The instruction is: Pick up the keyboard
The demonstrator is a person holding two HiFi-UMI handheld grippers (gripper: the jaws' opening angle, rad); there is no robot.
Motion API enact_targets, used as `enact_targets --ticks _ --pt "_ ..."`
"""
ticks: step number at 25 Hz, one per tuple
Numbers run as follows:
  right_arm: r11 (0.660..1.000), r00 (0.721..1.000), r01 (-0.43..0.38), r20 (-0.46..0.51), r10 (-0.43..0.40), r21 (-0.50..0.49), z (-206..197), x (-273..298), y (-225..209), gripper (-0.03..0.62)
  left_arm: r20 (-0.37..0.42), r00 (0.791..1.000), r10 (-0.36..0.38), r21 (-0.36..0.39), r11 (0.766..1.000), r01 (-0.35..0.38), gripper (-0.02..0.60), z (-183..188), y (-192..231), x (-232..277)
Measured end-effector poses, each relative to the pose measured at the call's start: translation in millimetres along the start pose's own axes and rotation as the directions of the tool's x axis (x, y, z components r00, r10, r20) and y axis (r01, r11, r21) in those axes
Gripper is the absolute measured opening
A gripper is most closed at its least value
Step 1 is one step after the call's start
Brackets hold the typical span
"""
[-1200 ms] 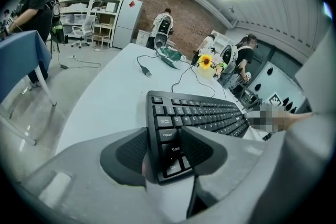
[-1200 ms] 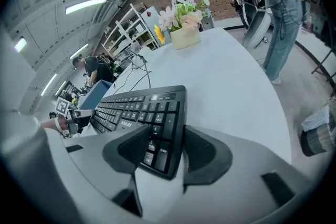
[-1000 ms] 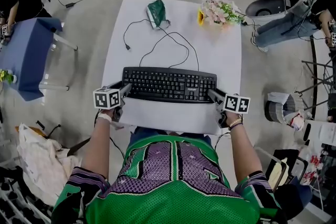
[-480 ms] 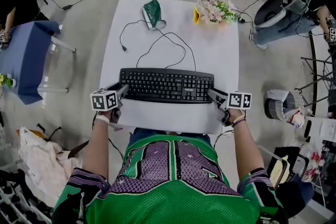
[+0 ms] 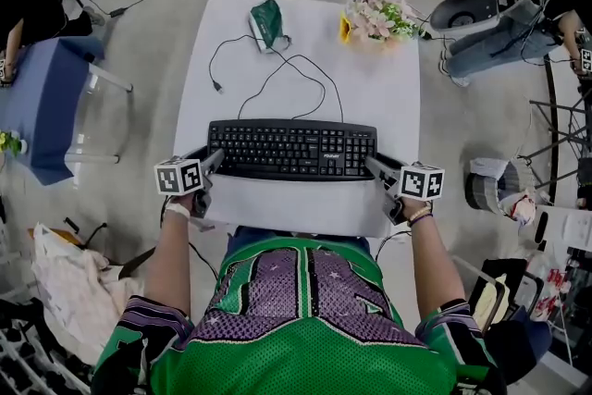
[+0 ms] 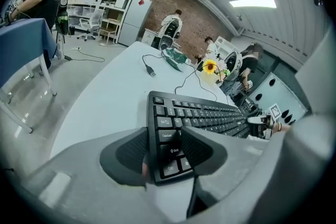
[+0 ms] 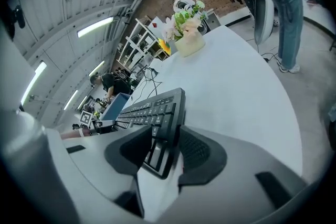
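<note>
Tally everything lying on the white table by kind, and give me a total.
Corded black keyboard: 1
Potted flower arrangement: 1
Green cloth item: 1
Total: 3

Black keyboard [image 5: 292,149] on a white table [image 5: 388,97]; green cloth [image 5: 268,21], yellow sunflower [image 5: 344,29], blue table [image 5: 46,97].

flowers [image 5: 375,14]: well ahead of right gripper [image 5: 373,166]
green pouch [image 5: 269,21]: well ahead of left gripper [image 5: 217,160]
blue table [image 5: 42,102]: far to its left
</note>
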State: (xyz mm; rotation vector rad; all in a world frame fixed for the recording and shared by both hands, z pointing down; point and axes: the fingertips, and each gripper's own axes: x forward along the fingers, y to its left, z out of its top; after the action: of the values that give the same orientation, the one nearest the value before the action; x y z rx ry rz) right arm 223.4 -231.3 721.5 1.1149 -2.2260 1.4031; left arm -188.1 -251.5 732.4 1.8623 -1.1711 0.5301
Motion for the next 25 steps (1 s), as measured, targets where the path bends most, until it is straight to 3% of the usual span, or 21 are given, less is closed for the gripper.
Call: enact_targets --ticks 4,10,14,20,25 --pt "1.000 0.999 -0.011 0.045 0.011 0.004 7.4 0.9 3.0 0.164 0.001 1.000 0.019 -0.003 1.000 -0.019 0.196 -1.3 4.7 -0.2" --pt "0.975 0.985 -0.097 0.160 0.065 0.200 12.3 -2.1 -0.6 0.164 0.006 1.000 0.024 -0.001 1.000 -0.024 0.198 -1.6 3.8 -0.6" --pt "0.954 0.978 -0.117 0.200 0.062 0.277 14.6 -1.3 -4.3 0.164 0.011 1.000 0.025 -0.002 1.000 -0.025 0.199 -2.0 4.0 -0.3" --pt "0.864 0.955 -0.191 0.291 0.054 0.466 19.3 -3.2 -12.6 0.164 0.015 1.000 0.021 -0.013 1.000 -0.021 0.199 -0.4 3.0 -1.1" --pt "0.809 0.961 -0.182 0.275 0.027 0.559 8.3 1.5 -18.3 0.164 0.021 0.999 0.029 -0.007 1.000 -0.029 0.199 -1.4 5.9 -0.5"
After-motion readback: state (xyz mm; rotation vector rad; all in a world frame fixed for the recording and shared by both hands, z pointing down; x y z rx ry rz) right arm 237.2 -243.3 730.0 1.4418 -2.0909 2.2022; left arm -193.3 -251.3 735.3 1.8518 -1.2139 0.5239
